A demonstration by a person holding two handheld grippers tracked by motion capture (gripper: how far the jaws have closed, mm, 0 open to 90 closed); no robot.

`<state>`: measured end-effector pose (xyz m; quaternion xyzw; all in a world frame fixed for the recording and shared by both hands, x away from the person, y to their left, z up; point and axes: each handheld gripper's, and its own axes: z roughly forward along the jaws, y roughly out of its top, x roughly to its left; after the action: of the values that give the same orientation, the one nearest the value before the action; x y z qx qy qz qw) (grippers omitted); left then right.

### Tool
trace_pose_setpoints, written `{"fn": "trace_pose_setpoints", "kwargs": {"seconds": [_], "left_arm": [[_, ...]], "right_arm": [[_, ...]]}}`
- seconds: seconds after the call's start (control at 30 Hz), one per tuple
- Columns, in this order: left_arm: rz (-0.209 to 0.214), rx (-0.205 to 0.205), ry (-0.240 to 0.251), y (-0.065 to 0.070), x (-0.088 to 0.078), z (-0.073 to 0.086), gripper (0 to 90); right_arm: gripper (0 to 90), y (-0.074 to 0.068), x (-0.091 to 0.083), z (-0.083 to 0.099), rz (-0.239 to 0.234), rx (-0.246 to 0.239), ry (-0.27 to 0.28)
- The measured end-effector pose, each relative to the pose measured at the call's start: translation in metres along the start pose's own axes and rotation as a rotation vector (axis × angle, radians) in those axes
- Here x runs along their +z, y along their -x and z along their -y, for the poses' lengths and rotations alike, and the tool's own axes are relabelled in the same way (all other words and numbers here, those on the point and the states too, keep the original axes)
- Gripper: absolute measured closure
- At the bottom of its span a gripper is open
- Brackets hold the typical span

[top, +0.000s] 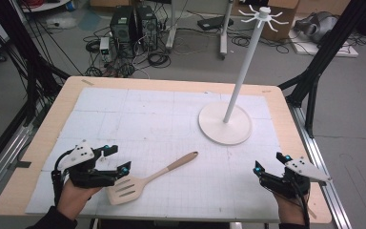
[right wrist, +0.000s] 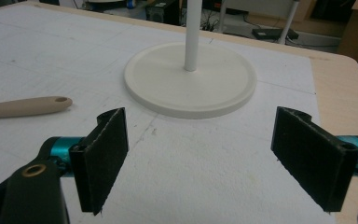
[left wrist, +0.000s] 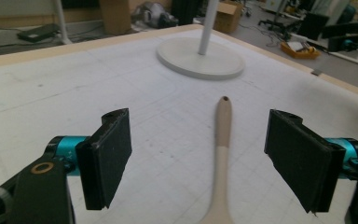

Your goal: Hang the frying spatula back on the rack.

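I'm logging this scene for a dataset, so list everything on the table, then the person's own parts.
spatula: 1, beige, slotted, near edge left of centre, handle pointing toward the stand
stand: 1, white, round base right of centre, tall pole with hooks at the top
mat: 1, white with grid lines, covering most of the table
table: 1, light wood
left gripper: 1, black with teal, near left corner, jaws open beside the spatula's blade
right gripper: 1, black with teal, near right corner, jaws open
hands: 2, at the near edge, holding the grippers
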<state>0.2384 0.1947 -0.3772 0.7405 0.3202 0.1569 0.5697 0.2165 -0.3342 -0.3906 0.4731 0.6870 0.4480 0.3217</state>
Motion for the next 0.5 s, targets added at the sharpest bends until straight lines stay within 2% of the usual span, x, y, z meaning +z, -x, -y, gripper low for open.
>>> {"fn": "trace_pose_setpoints", "kwargs": {"seconds": [0.03, 0.13, 0.27, 0.43, 0.47, 0.5], "left_arm": [[0.0, 0.0, 0.0, 0.0, 0.0, 0.0, 23.4], [0.047, 0.016, -0.062, 0.013, 0.017, -0.007, 24.7], [0.079, 0.016, -0.1, 0.022, 0.028, -0.013, 26.9], [0.081, 0.033, -0.135, 0.025, 0.037, -0.018, 26.5], [0.088, 0.043, -0.169, 0.026, 0.044, -0.019, 26.2], [0.088, 0.043, -0.169, 0.026, 0.044, -0.019, 25.9]], "right_arm": [[17.6, 0.0, 0.0, 0.0, 0.0, 0.0, 0.0], [17.6, 0.001, 0.0, 0.0, 0.001, 0.005, 0.003], [17.6, -0.001, -0.001, -0.001, -0.001, 0.0, 0.008], [17.6, -0.001, -0.001, -0.001, -0.002, 0.003, 0.009], [17.6, -0.001, -0.001, -0.001, -0.002, 0.003, 0.009], [17.6, -0.001, -0.001, -0.001, -0.002, 0.003, 0.009]]}}
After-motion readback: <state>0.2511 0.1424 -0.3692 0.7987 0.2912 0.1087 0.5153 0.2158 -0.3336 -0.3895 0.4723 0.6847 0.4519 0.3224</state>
